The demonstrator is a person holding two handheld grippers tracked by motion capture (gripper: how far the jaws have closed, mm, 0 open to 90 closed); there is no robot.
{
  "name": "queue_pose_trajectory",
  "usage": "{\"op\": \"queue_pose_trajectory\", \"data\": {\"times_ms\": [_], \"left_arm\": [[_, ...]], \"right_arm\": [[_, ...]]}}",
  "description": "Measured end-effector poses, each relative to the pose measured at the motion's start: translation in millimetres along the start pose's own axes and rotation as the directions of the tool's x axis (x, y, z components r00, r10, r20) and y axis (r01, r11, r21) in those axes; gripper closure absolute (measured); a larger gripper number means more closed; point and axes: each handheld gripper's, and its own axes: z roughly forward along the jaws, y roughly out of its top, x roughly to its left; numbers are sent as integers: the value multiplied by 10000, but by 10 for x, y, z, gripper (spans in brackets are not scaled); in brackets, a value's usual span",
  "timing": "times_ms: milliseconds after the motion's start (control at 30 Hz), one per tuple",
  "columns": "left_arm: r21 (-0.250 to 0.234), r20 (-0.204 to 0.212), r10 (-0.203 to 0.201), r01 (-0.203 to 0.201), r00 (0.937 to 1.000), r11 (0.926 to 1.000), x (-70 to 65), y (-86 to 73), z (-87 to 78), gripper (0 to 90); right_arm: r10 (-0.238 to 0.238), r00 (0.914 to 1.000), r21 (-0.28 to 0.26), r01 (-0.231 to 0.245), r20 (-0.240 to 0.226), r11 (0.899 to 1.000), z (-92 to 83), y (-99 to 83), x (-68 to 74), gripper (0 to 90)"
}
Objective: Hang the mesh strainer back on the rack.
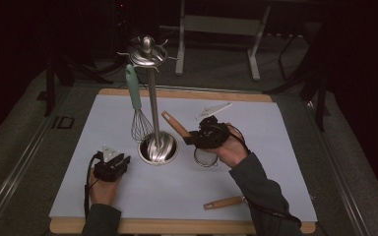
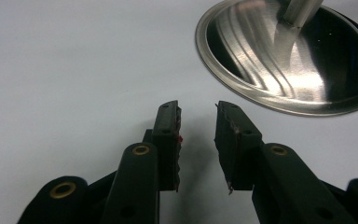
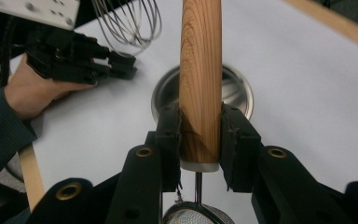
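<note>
- Spare wooden-handled utensil [image 1: 225,202] lies at 5 o'clock, nearest me, untouched.
- My left gripper [image 1: 112,165], 8 o'clock: jaws narrowly parted, empty, beside the stand base [image 1: 158,147].
- My right gripper [image 1: 208,133] clamps the strainer [image 1: 206,157] by its wooden handle [image 3: 200,79].
- Risk, I judge: handle pivoting, mesh knocking the stand.

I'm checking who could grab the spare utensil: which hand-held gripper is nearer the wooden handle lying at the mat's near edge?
Right. The right hand-held gripper sits above and just left of the wooden handle, shut on the strainer. The left hand-held gripper rests farther away, across the mat.
</note>
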Motion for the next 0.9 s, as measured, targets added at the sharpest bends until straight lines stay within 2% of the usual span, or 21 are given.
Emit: {"op": "queue_pose_trajectory", "data": {"times_ms": [133, 333, 667, 900], "left_arm": [[9, 4, 2, -2, 10000, 10000, 0, 1, 0, 702], [9, -1, -2, 2, 10000, 10000, 1, 0, 0, 699], [21, 2, -6, 6, 10000, 10000, 2, 1, -1, 698], [24, 2, -11, 11, 10000, 10000, 3, 1, -1, 698]], "right_arm": [[-306, 9995, -377, 305, -16, 9988, -69, 25, 26, 714], [-390, 9992, -870, 382, -68, 9955, -139, 44, 51, 713], [-499, 9981, -2059, 416, -354, 9777, -276, 94, 69, 713], [-562, 9980, -2540, 473, -279, 9660, -385, 132, 67, 713]]}}
